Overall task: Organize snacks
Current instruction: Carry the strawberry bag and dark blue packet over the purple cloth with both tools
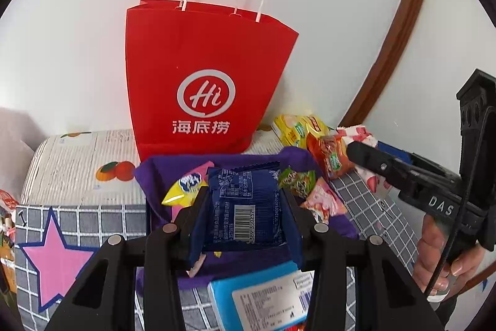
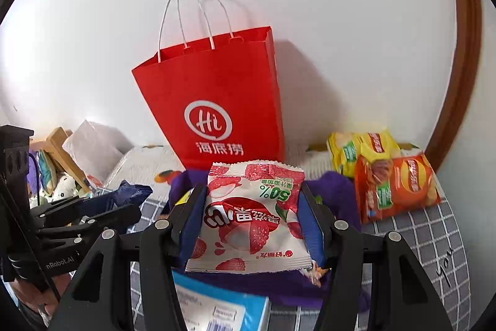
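My left gripper point(image 1: 245, 203) is shut on a dark blue snack packet point(image 1: 245, 207), held above a purple cloth bag point(image 1: 161, 172) with several small snacks inside. My right gripper point(image 2: 252, 207) is shut on a white and red strawberry candy packet point(image 2: 248, 216), over the same purple bag point(image 2: 334, 191). A tall red paper bag with white handles point(image 1: 201, 76) stands upright behind against the wall; it also shows in the right wrist view point(image 2: 217, 101). The right gripper shows at the right of the left wrist view point(image 1: 362, 149), and the left gripper at the left of the right wrist view point(image 2: 130, 200).
Yellow and orange chip bags point(image 2: 384, 179) lie at the right on the grey checked bedcover point(image 2: 434, 238); they also show in the left wrist view point(image 1: 313, 138). A light blue box point(image 1: 263, 297) lies near me. A pink star point(image 1: 55, 253) marks the cover. A brown curved frame point(image 1: 400, 30) runs along the right wall.
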`<state>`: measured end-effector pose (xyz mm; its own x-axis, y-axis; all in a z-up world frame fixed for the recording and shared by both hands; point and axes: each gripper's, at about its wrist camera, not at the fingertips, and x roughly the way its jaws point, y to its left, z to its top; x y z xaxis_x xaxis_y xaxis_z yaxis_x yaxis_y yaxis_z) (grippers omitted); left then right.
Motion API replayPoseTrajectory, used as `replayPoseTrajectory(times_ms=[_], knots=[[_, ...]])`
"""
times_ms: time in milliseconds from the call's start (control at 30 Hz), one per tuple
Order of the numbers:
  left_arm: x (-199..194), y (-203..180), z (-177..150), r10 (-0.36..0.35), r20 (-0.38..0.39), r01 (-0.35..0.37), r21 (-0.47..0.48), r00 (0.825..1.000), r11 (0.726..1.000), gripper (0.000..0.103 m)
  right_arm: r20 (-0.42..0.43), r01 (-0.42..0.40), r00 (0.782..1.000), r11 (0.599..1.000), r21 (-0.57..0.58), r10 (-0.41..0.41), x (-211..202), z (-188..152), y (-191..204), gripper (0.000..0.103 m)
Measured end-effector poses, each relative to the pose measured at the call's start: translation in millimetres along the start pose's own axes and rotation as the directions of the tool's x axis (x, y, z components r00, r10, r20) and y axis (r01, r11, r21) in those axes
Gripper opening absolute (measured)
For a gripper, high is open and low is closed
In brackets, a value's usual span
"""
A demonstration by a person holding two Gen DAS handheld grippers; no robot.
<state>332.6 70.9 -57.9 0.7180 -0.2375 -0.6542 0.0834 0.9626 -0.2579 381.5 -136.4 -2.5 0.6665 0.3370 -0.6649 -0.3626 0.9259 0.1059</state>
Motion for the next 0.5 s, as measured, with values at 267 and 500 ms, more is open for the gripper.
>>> replayPoseTrajectory(times_ms=[267, 500], knots=[[28.0, 9.2, -4.7, 0.043, -0.021, -0.043, -0.003, 0.999, 0.999, 0.042, -0.108, 0.014, 0.994, 1.000, -0.014, -0.015, 46.8, -8.5, -12.5, 0.057], [34.6, 22.5, -6.6, 0.052, -0.029, -0.052, -0.023, 0.998, 0.998, 0.042, -0.267, 0.076, 0.959, 0.995, -0.066, -0.091, 91.5, -28.7, -21.6, 0.057]])
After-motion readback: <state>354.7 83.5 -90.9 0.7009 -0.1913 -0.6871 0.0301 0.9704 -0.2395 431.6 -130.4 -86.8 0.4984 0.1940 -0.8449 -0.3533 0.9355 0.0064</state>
